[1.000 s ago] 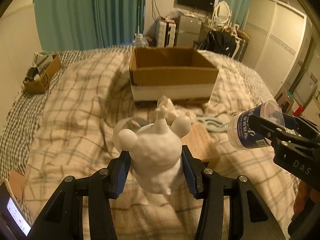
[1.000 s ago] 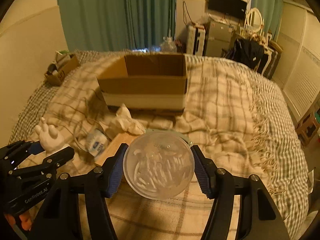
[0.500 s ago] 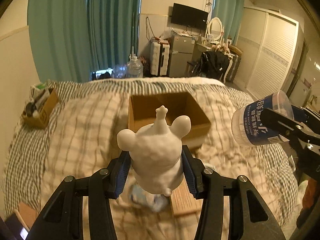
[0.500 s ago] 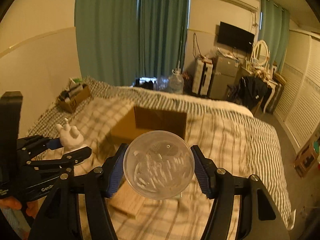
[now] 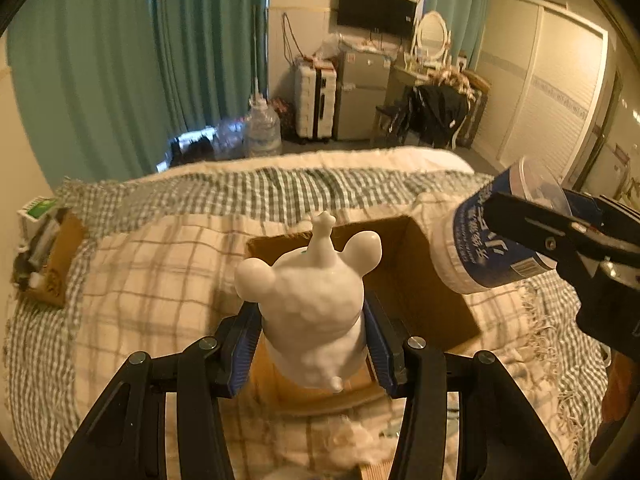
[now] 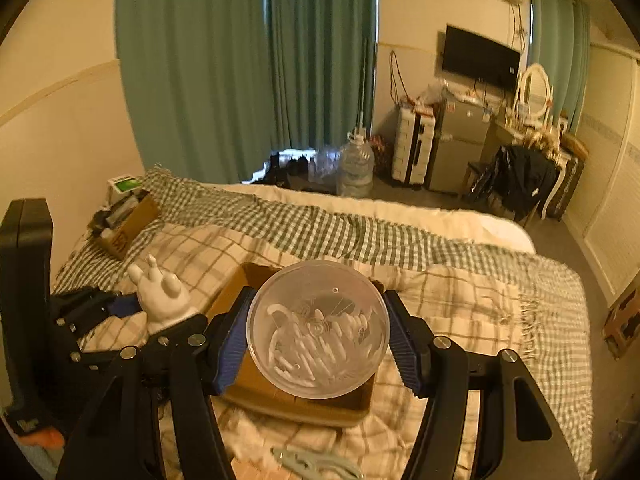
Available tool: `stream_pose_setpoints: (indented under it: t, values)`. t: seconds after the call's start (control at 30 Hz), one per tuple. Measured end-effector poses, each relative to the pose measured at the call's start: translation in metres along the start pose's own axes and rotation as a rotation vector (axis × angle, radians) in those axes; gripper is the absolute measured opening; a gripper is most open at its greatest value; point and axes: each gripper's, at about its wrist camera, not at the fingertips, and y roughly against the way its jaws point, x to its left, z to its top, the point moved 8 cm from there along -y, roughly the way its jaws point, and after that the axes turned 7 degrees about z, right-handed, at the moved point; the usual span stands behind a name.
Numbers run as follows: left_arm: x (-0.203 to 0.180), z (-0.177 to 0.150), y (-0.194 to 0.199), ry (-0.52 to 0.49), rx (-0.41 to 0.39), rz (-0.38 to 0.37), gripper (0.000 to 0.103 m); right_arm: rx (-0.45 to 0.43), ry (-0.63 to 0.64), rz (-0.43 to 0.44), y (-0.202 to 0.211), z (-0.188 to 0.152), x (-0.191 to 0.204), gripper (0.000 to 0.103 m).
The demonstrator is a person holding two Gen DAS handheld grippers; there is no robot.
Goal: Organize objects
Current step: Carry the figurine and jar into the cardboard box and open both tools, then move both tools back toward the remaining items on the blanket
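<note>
My left gripper (image 5: 312, 344) is shut on a white bear-like figurine (image 5: 312, 304) and holds it over the near edge of an open cardboard box (image 5: 424, 280) on the bed. My right gripper (image 6: 318, 332) is shut on a clear round tub with a blue label (image 6: 318, 328) holding small white pieces, also above the box (image 6: 256, 392). The tub shows at the right of the left wrist view (image 5: 484, 248), and the figurine at the left of the right wrist view (image 6: 160, 296).
A plaid blanket (image 5: 152, 272) covers the bed. A small cardboard box of items (image 5: 48, 256) sits at the left edge. White tissue (image 5: 352, 444) and a pale green object (image 6: 316, 464) lie near the box front. Curtains, suitcase and fridge stand beyond.
Both grippers have risen and moved forward with their loads, from in front of the box to above it. Both stayed shut.
</note>
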Motion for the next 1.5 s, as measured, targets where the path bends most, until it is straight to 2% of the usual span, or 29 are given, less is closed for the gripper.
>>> stream_pose_setpoints:
  t: [0.17,0.33,0.47,0.53,0.6,0.63,0.7,0.8,0.97,1.13,1.3,1.43,1.5]
  values:
    - [-0.005,-0.001,-0.054,0.004,0.061,-0.028,0.050,0.042,-0.044,0.018,-0.048,-0.004,-0.023,0.062]
    - [-0.011,-0.009,-0.079,-0.008,0.079,-0.051,0.050,0.070,-0.065,0.030,-0.080,-0.020,-0.037,0.062]
    - [-0.019,-0.013,-0.087,-0.012,0.088,-0.076,0.050,0.072,-0.087,0.044,-0.084,-0.028,-0.044,0.062]
    - [-0.022,-0.013,-0.085,-0.010,0.095,-0.099,0.054,0.054,-0.099,0.051,-0.078,-0.029,-0.047,0.062]
    - [-0.023,-0.012,-0.080,-0.011,0.094,-0.102,0.074,0.048,-0.108,0.055,-0.067,-0.029,-0.046,0.065]
    - [-0.023,-0.010,-0.076,-0.013,0.089,-0.096,0.087,0.035,-0.108,0.047,-0.060,-0.026,-0.046,0.074]
    - [-0.020,-0.006,-0.059,-0.018,0.048,-0.070,0.090,0.004,-0.109,0.009,-0.039,-0.020,-0.049,0.083]
    - [-0.015,-0.002,-0.031,-0.030,0.022,-0.048,0.091,-0.024,-0.098,-0.021,-0.005,-0.010,-0.048,0.083]
    - [0.000,0.000,0.031,-0.006,-0.051,-0.025,0.103,-0.085,-0.063,-0.097,0.065,0.002,-0.037,0.092]
    - [0.021,-0.008,0.099,0.015,-0.119,0.007,0.103,-0.127,-0.023,-0.158,0.137,-0.001,-0.016,0.103]
    - [0.038,-0.028,0.152,0.030,-0.157,0.025,0.103,-0.146,-0.015,-0.182,0.191,-0.021,0.007,0.103]
    - [0.046,-0.055,0.185,0.036,-0.189,0.034,0.103,-0.135,0.005,-0.198,0.209,-0.047,0.024,0.103]
    - [0.053,-0.073,0.193,0.041,-0.190,0.061,0.103,-0.125,0.009,-0.207,0.214,-0.064,0.032,0.103]
